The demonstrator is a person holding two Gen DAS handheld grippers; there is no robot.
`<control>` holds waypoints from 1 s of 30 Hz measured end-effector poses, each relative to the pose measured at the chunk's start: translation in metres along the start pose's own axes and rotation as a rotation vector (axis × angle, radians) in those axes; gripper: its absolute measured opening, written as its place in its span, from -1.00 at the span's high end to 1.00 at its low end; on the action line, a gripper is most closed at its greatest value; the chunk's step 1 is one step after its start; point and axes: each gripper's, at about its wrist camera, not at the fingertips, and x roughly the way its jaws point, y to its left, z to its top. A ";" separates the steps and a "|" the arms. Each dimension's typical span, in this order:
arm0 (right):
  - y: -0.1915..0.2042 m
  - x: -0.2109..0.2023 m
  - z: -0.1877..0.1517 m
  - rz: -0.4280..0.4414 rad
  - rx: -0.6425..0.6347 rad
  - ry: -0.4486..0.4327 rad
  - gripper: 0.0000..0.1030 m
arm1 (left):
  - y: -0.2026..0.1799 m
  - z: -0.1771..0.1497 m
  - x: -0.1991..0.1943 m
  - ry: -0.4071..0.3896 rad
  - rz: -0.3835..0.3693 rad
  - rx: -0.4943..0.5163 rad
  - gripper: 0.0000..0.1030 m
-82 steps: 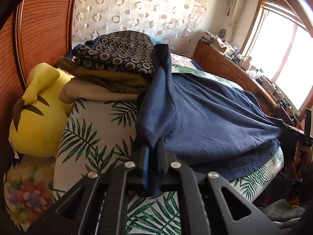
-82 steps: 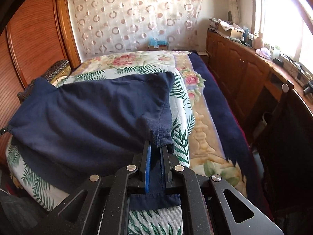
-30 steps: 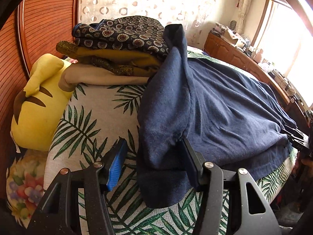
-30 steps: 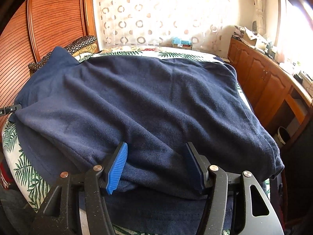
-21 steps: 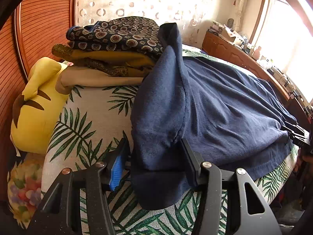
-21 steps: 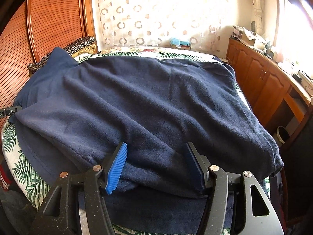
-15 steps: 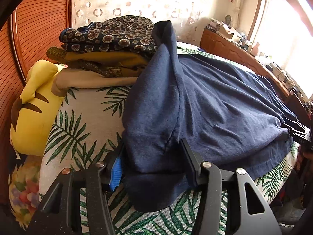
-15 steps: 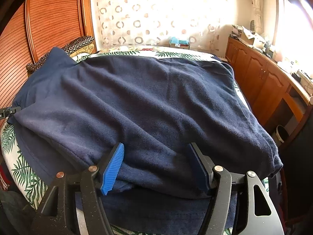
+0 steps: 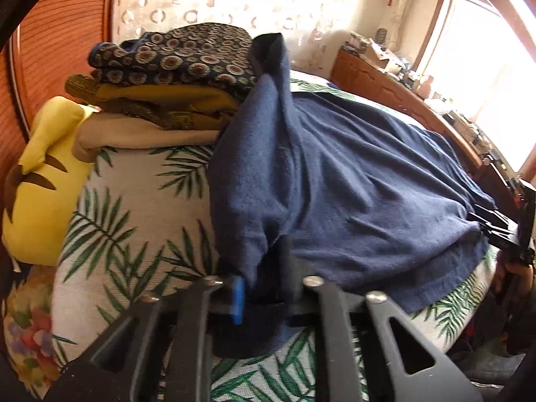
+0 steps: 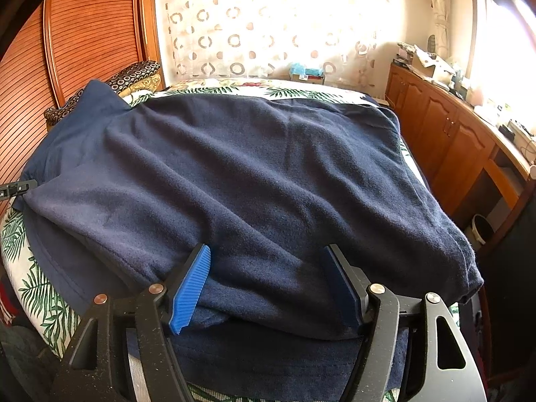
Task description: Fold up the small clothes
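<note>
**A:** Starting nearest our lenses: what has just changed at the left gripper (image 9: 259,288)?

**B:** Its jaws have just been closing, and we now see them pinched narrow on a bunched edge of the navy garment (image 9: 351,194). Half a second back, that same fold sat loose between parted pads. We judge this to be a fresh grip, taken for the next fold.

**A:** And the right gripper (image 10: 268,284)?

**B:** We see its jaws wide, and they have just been opening a little further. The blue pad (image 10: 191,288) and its dark partner straddle the near hem without pressing it; cloth lies between them, unheld. We take it that this side has yet to close.

**A:** Where does the garment lie?

**B:** Spread across the leaf-print bedspread (image 9: 134,221), already doubled once along its near edge, one corner draped up against the stack of folded cloths (image 9: 167,80). Beside that stack sits the yellow plush toy (image 9: 40,194).

**A:** Compared with the earliest frames?

**B:** Then both grippers were clamped shut on the cloth, which lay less spread in the right view. Since, both let go and we have regripped on the left only. Farther off, the wooden cabinets (image 10: 445,144) and patterned curtain (image 10: 268,23) look unchanged.
</note>
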 end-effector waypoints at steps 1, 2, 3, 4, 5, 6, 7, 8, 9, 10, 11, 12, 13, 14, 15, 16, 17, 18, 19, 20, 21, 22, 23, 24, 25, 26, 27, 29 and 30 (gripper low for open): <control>0.000 0.000 0.000 0.000 0.002 0.000 -0.39 | -0.003 0.001 -0.002 -0.010 -0.008 0.005 0.81; -0.001 0.000 0.000 0.000 0.009 0.001 -0.39 | -0.005 0.002 -0.005 -0.024 -0.019 0.008 0.81; -0.001 -0.001 -0.001 -0.002 0.011 0.000 -0.40 | -0.009 0.005 -0.008 -0.041 -0.039 0.008 0.82; 0.000 -0.001 -0.001 -0.004 0.006 0.000 -0.40 | -0.015 0.009 -0.013 -0.057 -0.059 0.013 0.82; 0.000 -0.001 -0.001 -0.003 0.002 0.000 -0.40 | -0.020 0.013 -0.017 -0.074 -0.073 0.017 0.83; 0.000 -0.001 -0.001 0.000 0.000 0.003 -0.40 | -0.026 0.018 -0.021 -0.091 -0.085 0.025 0.83; -0.001 -0.001 -0.001 0.004 -0.005 0.008 -0.40 | -0.034 0.024 -0.026 -0.110 -0.099 0.036 0.83; -0.002 -0.001 0.000 0.007 -0.011 0.015 -0.40 | -0.042 0.029 -0.029 -0.124 -0.115 0.046 0.83; -0.004 -0.002 0.001 0.010 -0.009 0.022 -0.41 | -0.050 0.035 -0.032 -0.138 -0.133 0.057 0.83; -0.007 -0.003 0.001 0.012 0.002 0.031 -0.41 | -0.059 0.042 -0.034 -0.148 -0.150 0.070 0.83; -0.010 -0.004 0.002 0.014 0.014 0.037 -0.41 | -0.069 0.049 -0.035 -0.159 -0.167 0.086 0.84; -0.014 -0.007 0.003 0.013 0.021 0.037 -0.41 | -0.080 0.056 -0.036 -0.168 -0.186 0.102 0.84; -0.019 -0.010 0.004 0.006 0.024 0.031 -0.41 | -0.092 0.064 -0.037 -0.175 -0.213 0.119 0.84; -0.023 -0.014 0.004 -0.007 0.026 0.023 -0.41 | -0.099 0.072 -0.035 -0.177 -0.232 0.129 0.84; -0.028 -0.018 0.005 -0.019 0.027 0.017 -0.41 | -0.111 0.078 -0.034 -0.180 -0.249 0.146 0.84; -0.033 -0.022 0.005 -0.027 0.031 0.011 -0.41 | -0.125 0.085 -0.032 -0.185 -0.266 0.167 0.84; -0.038 -0.026 0.005 -0.033 0.039 0.002 -0.41 | -0.137 0.090 -0.031 -0.188 -0.282 0.182 0.84; -0.043 -0.029 0.005 -0.038 0.048 -0.008 -0.41 | -0.150 0.095 -0.030 -0.189 -0.299 0.198 0.84; -0.048 -0.033 0.005 -0.042 0.059 -0.018 -0.41 | -0.161 0.101 -0.029 -0.189 -0.321 0.215 0.84; -0.053 -0.036 0.004 -0.044 0.071 -0.027 -0.41 | -0.175 0.106 -0.027 -0.190 -0.341 0.237 0.84; -0.058 -0.039 0.004 -0.045 0.081 -0.033 -0.41 | -0.184 0.110 -0.027 -0.192 -0.352 0.253 0.84; -0.063 -0.042 0.003 -0.048 0.091 -0.040 -0.40 | -0.197 0.114 -0.025 -0.195 -0.368 0.272 0.84; -0.067 -0.045 0.002 -0.051 0.099 -0.047 -0.40 | -0.208 0.118 -0.024 -0.194 -0.383 0.291 0.84; -0.070 -0.047 0.002 -0.056 0.106 -0.054 -0.40 | -0.219 0.121 -0.022 -0.193 -0.395 0.312 0.84; -0.072 -0.048 0.002 -0.063 0.112 -0.059 -0.40 | -0.232 0.124 -0.021 -0.191 -0.407 0.333 0.84; -0.076 -0.050 0.001 -0.066 0.118 -0.064 -0.40 | -0.239 0.126 -0.021 -0.189 -0.417 0.350 0.84; -0.078 -0.051 0.000 -0.066 0.123 -0.067 -0.40 | -0.248 0.128 -0.021 -0.189 -0.426 0.367 0.84; -0.082 -0.053 -0.001 -0.068 0.132 -0.075 -0.40 | -0.266 0.133 -0.021 -0.185 -0.444 0.399 0.84; -0.083 -0.055 -0.001 -0.070 0.134 -0.079 -0.40 | -0.274 0.134 -0.022 -0.182 -0.453 0.416 0.84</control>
